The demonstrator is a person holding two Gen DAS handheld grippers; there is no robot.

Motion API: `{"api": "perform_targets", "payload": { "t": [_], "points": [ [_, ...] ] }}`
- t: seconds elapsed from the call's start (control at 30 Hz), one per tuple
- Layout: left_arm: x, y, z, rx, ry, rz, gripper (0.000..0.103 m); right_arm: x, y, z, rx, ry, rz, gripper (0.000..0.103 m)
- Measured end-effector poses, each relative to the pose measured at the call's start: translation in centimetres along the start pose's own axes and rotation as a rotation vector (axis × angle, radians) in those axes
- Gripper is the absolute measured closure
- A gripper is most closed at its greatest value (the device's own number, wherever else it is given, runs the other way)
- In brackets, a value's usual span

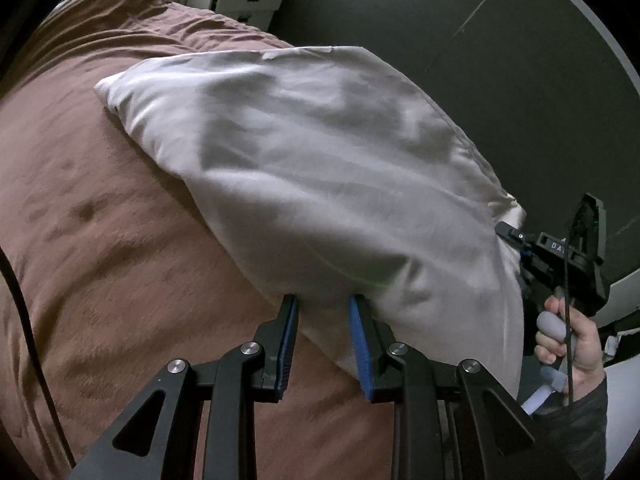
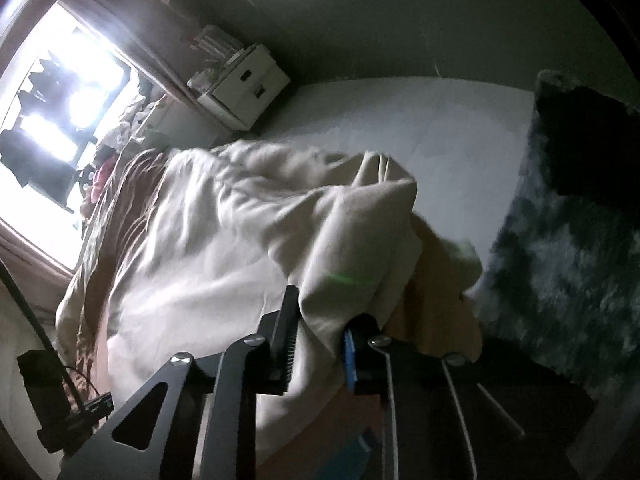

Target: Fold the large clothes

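Jaws amid white cloth on brown bedspread, drawers beyond

One white garment is lying on the one brown bedspread, spreading across it. Two grippers are showing: the left gripper is sitting at the garment's near edge, and the right gripper is sitting at the garment's side edge. One hand is showing beside the garment. One white drawer unit is standing beyond the bedspread, showing two drawer fronts. One shaggy dark rug is lying on the floor beside the garment. One bright window is glowing beyond the bedspread.
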State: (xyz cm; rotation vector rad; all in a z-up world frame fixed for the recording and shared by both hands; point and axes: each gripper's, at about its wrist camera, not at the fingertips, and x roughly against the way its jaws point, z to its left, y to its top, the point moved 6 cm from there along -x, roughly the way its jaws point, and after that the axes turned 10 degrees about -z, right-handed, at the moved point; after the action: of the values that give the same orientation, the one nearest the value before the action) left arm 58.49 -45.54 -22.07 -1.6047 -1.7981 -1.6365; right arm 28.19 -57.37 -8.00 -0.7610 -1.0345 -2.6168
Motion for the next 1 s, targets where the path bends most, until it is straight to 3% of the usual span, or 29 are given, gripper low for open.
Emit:
{"api": "perform_targets", "payload": {
  "t": [0.27, 0.4, 0.47, 0.53, 0.6, 0.63, 0.77, 0.9, 1.0],
  "points": [
    [2.6, -0.3, -0.5, -0.025, -0.009, -0.006, 0.075, 1.5, 3.2, -0.8, -0.02, -0.064, -0.044, 0.089],
    [5.3, -0.2, 0.0, -0.049, 0.029, -0.026, 0.075, 3.6, 2.0, 1.2, 0.04, -0.077, -0.058, 0.089],
    [6.9, 0.0, 0.3, -0.051, 0.026, -0.04, 0.066, 5.0, 1.8, 1.8, 0.067, -0.09, -0.063, 0.088],
    [8.3, 0.2, 0.4, -0.045, 0.027, -0.061, 0.049, 5.9, 1.2, 2.8, 0.095, -0.1, -0.066, 0.076],
    [10.2, 0.4, 0.3, -0.044, 0.02, -0.095, 0.039, 7.3, 0.4, 3.8, 0.109, -0.069, -0.076, 0.015],
    [10.9, 0.5, 0.2, -0.047, 0.019, -0.105, 0.035, 7.3, -0.3, 4.5, 0.112, -0.063, -0.082, 0.007],
    [14.0, 1.0, -0.4, -0.059, 0.016, -0.154, 0.02, 9.8, -2.5, 5.9, 0.152, -0.07, -0.105, 0.007],
    [17.2, 1.1, -1.0, -0.077, 0.023, -0.194, 0.02, 12.4, -4.7, 8.0, 0.179, -0.055, -0.137, 0.0],
    [20.6, 1.1, -1.2, -0.11, 0.051, -0.271, 0.02, 14.3, -5.9, 8.8, 0.203, -0.058, -0.16, 0.0]
  ]
}}
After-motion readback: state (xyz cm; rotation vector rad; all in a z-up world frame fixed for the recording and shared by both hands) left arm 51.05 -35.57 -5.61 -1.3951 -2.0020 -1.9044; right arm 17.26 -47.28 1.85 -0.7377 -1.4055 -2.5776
